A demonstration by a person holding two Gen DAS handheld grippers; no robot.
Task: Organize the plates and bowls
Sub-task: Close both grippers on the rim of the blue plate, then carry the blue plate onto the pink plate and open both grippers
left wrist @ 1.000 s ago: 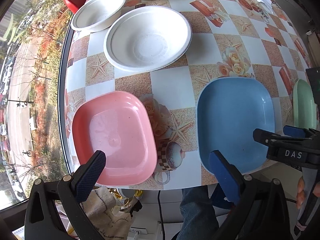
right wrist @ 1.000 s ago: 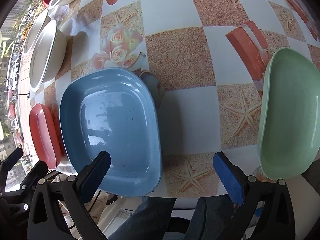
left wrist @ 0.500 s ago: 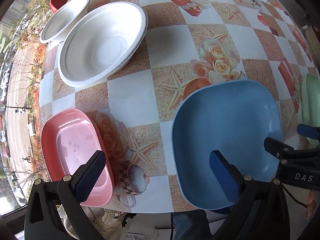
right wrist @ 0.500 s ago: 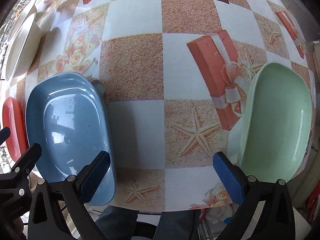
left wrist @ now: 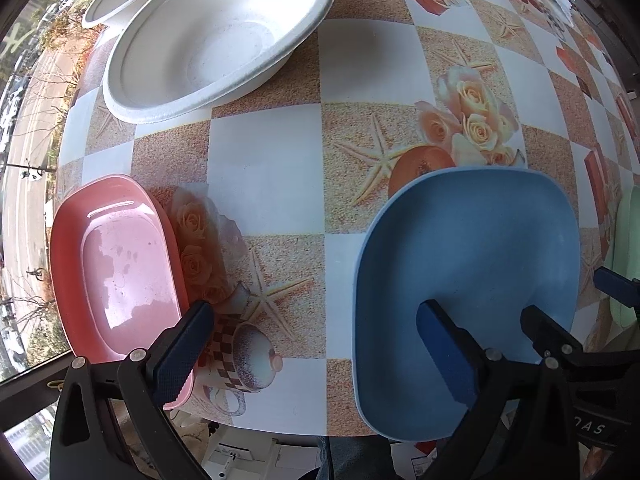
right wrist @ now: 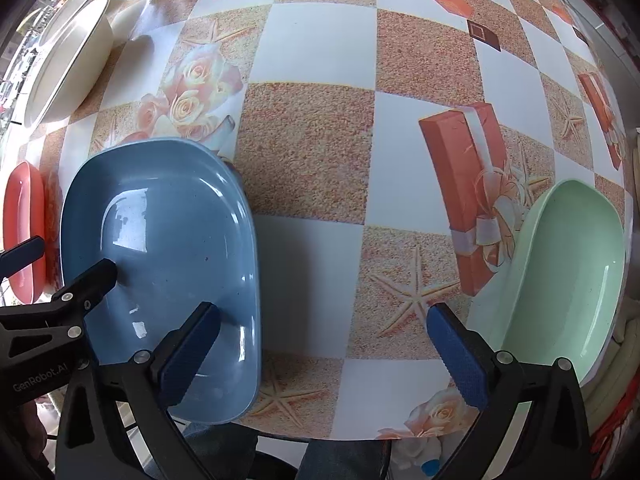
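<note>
Along the near table edge sit a pink plate (left wrist: pixel 120 268), blue plate (left wrist: pixel 468 280) and green plate (right wrist: pixel 560 268), well apart. Left gripper (left wrist: pixel 316 352) and right gripper (right wrist: pixel 324 348) both hang wide open, holding nothing. White bowls (left wrist: pixel 212 36) sit farther back on the left.

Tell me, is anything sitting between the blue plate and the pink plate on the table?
Nothing visible does. Between the blue plate and the pink plate there is only bare printed tablecloth. The large white bowl sits farther back, off that line. The left gripper hangs over the gap, jaws open.
</note>
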